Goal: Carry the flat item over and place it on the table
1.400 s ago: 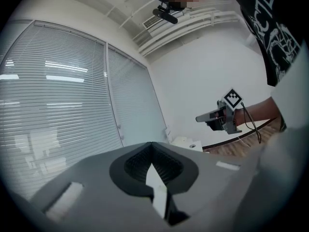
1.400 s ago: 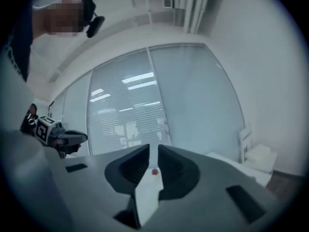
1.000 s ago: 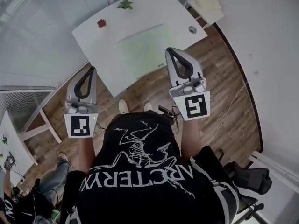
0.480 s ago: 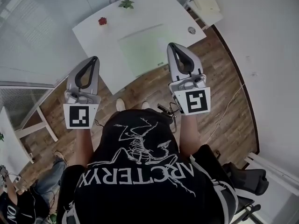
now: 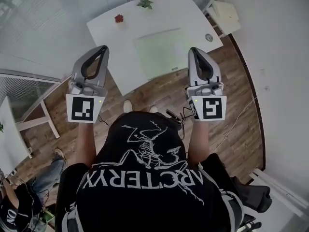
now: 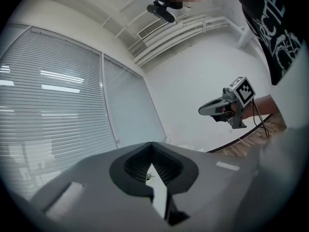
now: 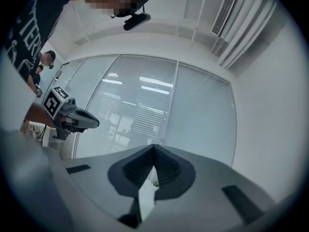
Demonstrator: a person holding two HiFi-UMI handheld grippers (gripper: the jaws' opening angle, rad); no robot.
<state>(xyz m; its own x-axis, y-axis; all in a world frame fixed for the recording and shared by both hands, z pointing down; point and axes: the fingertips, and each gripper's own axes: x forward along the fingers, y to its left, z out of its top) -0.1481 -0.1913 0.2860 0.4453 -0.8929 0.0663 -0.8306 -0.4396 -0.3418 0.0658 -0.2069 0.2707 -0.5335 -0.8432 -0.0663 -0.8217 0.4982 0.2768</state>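
A pale green flat mat (image 5: 161, 52) lies on the white table (image 5: 108, 37) ahead of me. My left gripper (image 5: 103, 49) is held in the air over the table's near left edge, jaws shut, nothing in them. My right gripper (image 5: 194, 50) hangs over the near right edge beside the mat, also shut and empty. In the left gripper view the left gripper (image 6: 152, 144) has its jaws closed together against blinds and wall, with the right gripper (image 6: 227, 108) off to the side. The right gripper view shows the right gripper (image 7: 154, 146) closed the same way, and the left gripper (image 7: 72, 117).
On the table stand a small red item (image 5: 119, 18), a green plant (image 5: 144, 4) and a small round object (image 5: 209, 37). A white side stand (image 5: 227, 11) is at the far right. Another white table (image 5: 9, 144) and a seated person (image 5: 24, 202) are at the left, a cable (image 5: 236, 115) on the wood floor.
Both grippers have risen slightly toward the table and stayed shut. The head view has shifted, so the table and mat now sit further right in the picture.
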